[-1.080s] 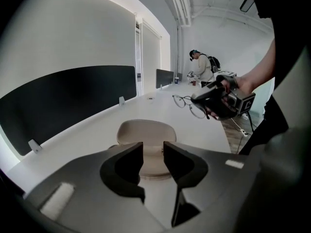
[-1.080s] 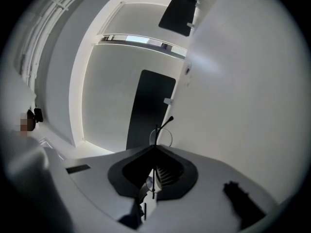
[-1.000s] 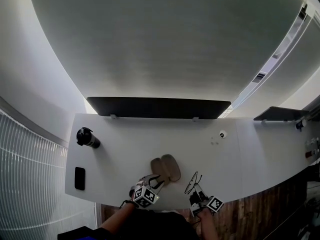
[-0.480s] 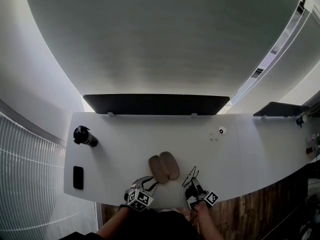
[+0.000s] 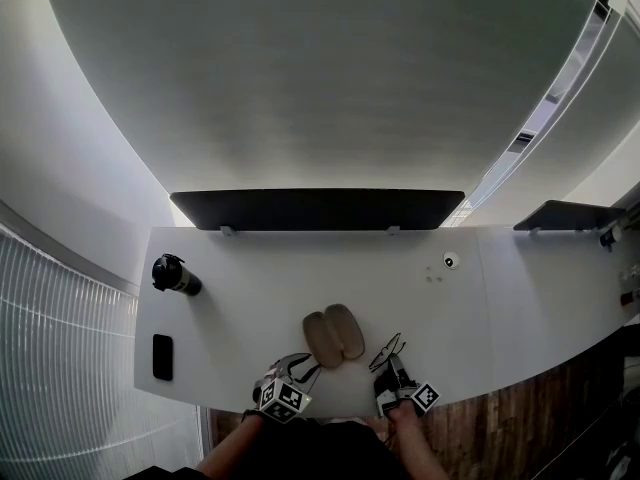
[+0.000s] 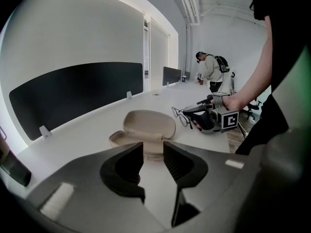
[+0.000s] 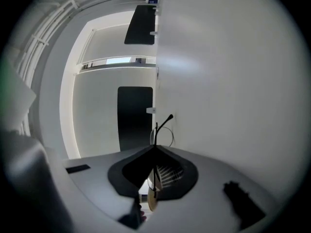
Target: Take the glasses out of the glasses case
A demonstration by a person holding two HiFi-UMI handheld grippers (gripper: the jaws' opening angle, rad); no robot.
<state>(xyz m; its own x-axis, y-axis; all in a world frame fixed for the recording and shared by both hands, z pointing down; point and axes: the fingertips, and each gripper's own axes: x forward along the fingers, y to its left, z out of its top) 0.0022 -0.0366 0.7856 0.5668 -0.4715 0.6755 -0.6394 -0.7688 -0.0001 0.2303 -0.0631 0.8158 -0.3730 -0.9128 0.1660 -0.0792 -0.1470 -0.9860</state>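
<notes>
A beige glasses case (image 5: pixel 333 336) (image 6: pixel 145 129) lies open and empty on the white desk (image 5: pixel 300 278), near its front edge. Thin dark-framed glasses (image 5: pixel 386 349) (image 6: pixel 181 116) (image 7: pixel 163 132) are pinched in my right gripper (image 5: pixel 392 366) (image 7: pixel 154 149), which is shut on them just right of the case, low over the desk. My left gripper (image 5: pixel 298 368) (image 6: pixel 153 159) stands open with nothing between its jaws, just in front of the case.
A black bottle (image 5: pixel 175 275) and a black phone (image 5: pixel 162 356) lie at the desk's left end. A dark screen panel (image 5: pixel 315 209) runs along the back edge. A small white round object (image 5: pixel 450 261) sits back right. A person (image 6: pixel 212 72) stands far off.
My right gripper has come down toward the desk with the glasses and rolled. My left gripper has drawn back a little from the case.
</notes>
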